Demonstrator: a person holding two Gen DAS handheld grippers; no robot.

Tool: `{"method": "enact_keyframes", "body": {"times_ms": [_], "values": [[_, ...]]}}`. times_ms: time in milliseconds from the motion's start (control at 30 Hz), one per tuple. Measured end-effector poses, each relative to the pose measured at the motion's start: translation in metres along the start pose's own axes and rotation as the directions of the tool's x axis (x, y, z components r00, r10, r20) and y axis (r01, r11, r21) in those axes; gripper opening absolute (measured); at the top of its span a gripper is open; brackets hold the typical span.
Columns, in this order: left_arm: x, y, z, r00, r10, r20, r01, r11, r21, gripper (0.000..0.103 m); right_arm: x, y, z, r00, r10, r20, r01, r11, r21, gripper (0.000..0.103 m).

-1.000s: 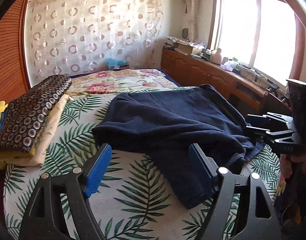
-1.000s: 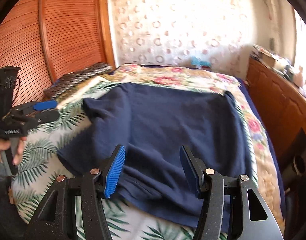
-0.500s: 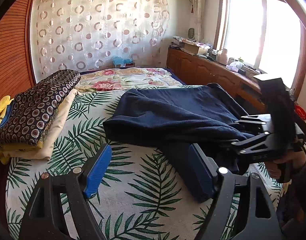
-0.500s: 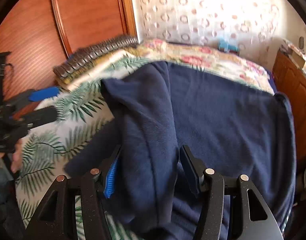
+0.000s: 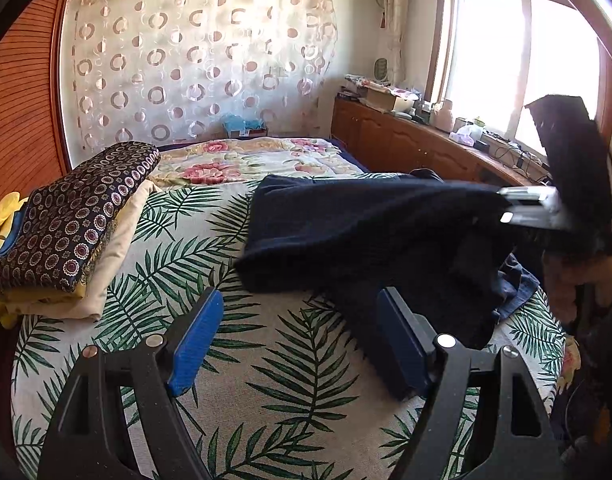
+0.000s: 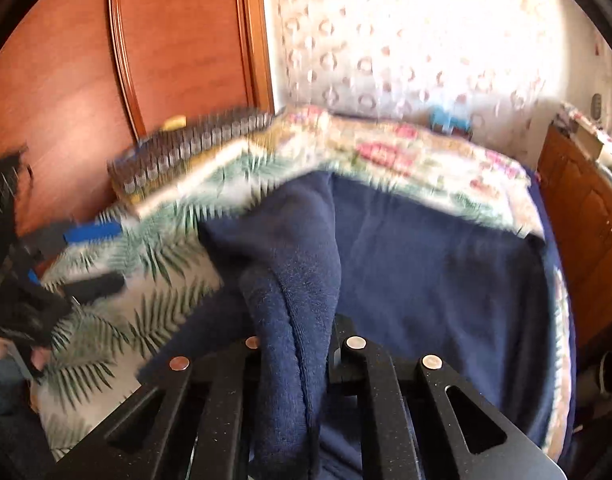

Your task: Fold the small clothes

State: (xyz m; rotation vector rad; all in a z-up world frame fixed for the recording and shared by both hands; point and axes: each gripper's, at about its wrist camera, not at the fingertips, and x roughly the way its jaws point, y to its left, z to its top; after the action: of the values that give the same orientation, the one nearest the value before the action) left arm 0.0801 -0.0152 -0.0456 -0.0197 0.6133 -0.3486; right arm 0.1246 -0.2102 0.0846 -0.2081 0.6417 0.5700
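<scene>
A bed under a palm-leaf sheet (image 5: 274,344) fills the room before us, a stack of folded cloths (image 5: 70,224) ahead and left of our left gripper (image 5: 298,340). Its jaws stand wide over bare sheet, holding nothing. Our right gripper (image 6: 296,344) has just been closing and now pinches a bunched fold of the navy garment (image 6: 426,272), which spreads ahead of it across the bed.

the left wrist view looks low across the palm-print bed (image 5: 266,344) toward the curtain and window, while the right wrist view faces the wardrobe from close over the navy garment (image 6: 426,272), both sharing bed, garment (image 5: 366,216) and folded pile (image 5: 74,216).
</scene>
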Motion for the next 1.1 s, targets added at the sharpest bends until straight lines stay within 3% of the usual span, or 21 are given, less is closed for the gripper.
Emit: {"method": "enact_keyframes", "body": {"times_ms": [100,300,400,567,633,700,967,1100], "values": [[-0.001,-0.003,0.001,1.0,-0.003,0.006,0.003,1.0,0.007,0.08,-0.027,-0.012,0.007,0.998,-0.025,0.049,0.025,1.0,-0.001,0.009],[-0.002,-0.013,0.004,1.0,-0.025,0.012,0.025,1.0,0.018,0.08,-0.071,-0.055,-0.01,0.989,-0.135,0.058,0.133,0.99,0.049,0.009],[-0.002,-0.02,0.005,0.999,-0.036,0.015,0.035,0.999,0.029,0.08,-0.075,-0.08,-0.03,0.988,-0.151,0.01,0.15,0.983,0.107,0.009],[0.001,-0.03,0.007,0.999,-0.043,0.017,0.043,0.998,0.047,0.08,-0.045,-0.102,-0.063,0.973,-0.198,-0.114,0.213,0.968,0.136,0.009],[0.001,-0.032,0.008,0.999,-0.045,0.014,0.044,0.998,0.051,0.08,-0.044,-0.107,-0.071,0.971,-0.211,-0.116,0.227,0.961,0.156,0.016],[0.002,-0.034,0.01,0.999,-0.045,0.012,0.044,0.997,0.056,0.08,-0.048,-0.109,-0.073,0.963,-0.244,-0.111,0.261,0.949,0.177,0.035],[0.002,-0.039,0.01,0.999,-0.043,0.022,0.041,0.997,0.064,0.08,-0.081,-0.085,-0.072,0.942,-0.33,-0.054,0.335,0.93,0.152,0.038],[0.003,-0.04,0.01,0.999,-0.044,0.022,0.043,0.997,0.06,0.08,-0.102,-0.07,-0.075,0.946,-0.322,0.015,0.317,0.937,0.148,0.044]]}}
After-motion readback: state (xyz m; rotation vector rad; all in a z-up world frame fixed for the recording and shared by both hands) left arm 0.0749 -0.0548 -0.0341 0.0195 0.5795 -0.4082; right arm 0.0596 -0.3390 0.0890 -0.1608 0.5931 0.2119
